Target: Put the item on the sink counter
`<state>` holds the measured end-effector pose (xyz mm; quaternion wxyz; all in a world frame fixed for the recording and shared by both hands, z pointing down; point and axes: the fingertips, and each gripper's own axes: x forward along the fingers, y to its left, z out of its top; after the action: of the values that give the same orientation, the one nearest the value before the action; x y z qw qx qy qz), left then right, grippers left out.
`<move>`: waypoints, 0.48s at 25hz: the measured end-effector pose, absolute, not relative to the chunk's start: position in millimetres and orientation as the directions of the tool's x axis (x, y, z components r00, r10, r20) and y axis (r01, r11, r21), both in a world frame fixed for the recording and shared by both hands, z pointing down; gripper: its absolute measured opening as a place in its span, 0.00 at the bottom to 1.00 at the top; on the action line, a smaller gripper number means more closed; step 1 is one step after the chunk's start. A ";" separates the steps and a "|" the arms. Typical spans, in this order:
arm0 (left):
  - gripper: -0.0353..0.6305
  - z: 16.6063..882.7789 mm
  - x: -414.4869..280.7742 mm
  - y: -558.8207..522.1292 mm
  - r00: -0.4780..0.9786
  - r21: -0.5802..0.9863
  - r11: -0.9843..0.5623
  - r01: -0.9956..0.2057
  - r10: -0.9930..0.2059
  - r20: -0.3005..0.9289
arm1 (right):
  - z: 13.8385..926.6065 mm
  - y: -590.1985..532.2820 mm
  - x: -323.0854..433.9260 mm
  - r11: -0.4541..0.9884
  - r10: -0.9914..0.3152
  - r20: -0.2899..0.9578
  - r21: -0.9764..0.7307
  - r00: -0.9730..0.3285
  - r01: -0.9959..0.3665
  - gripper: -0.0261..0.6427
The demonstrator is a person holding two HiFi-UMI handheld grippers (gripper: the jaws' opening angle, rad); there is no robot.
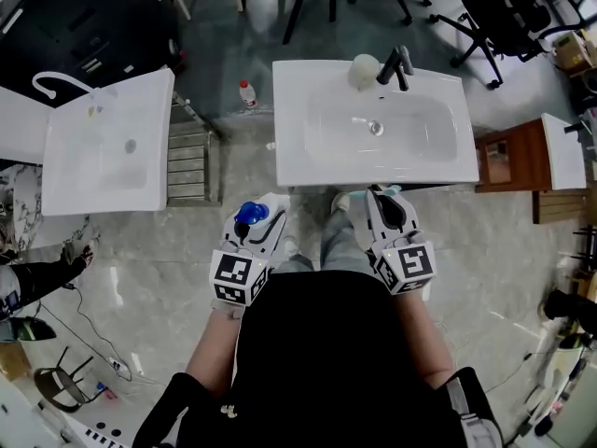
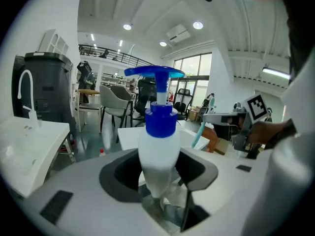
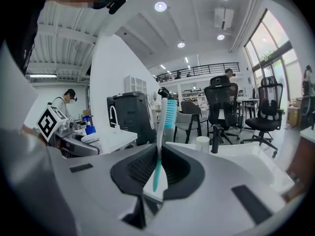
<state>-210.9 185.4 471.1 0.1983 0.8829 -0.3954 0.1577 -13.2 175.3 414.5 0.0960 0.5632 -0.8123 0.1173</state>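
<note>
A white pump bottle (image 2: pixel 158 151) with a blue pump head stands upright between the jaws of my left gripper (image 2: pixel 158 176), which is shut on its lower body. From the head view, the bottle's blue top (image 1: pixel 250 215) shows at the left gripper (image 1: pixel 257 217), low and left of the white sink counter (image 1: pixel 298 161). My right gripper (image 3: pixel 158 168) is shut on a toothbrush (image 3: pixel 162 127) with a teal handle and blue bristles, held upright. That right gripper (image 1: pixel 387 205) hangs just in front of the counter's near edge. On the counter stand a black faucet (image 1: pixel 396 66) and a white cup (image 1: pixel 364 71).
A second white sink (image 1: pixel 107 143) with a white faucet (image 1: pixel 56 82) stands to the left, a metal rack (image 1: pixel 189 161) beside it. A small bottle (image 1: pixel 246 93) stands on the floor. A wooden cabinet (image 1: pixel 508 161) is at the right, office chairs (image 1: pixel 494 17) behind.
</note>
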 end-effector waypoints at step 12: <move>0.38 473.9 -193.9 115.1 0.553 0.227 -0.510 -0.830 -0.691 0.466 | 424.8 82.9 2.4 0.441 -0.840 0.291 -0.122 -0.457 -0.889 0.11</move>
<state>-193.9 115.1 473.9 0.2160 0.8542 -0.4451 0.1599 2.4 82.9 424.8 0.0940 0.5124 -0.8437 0.1297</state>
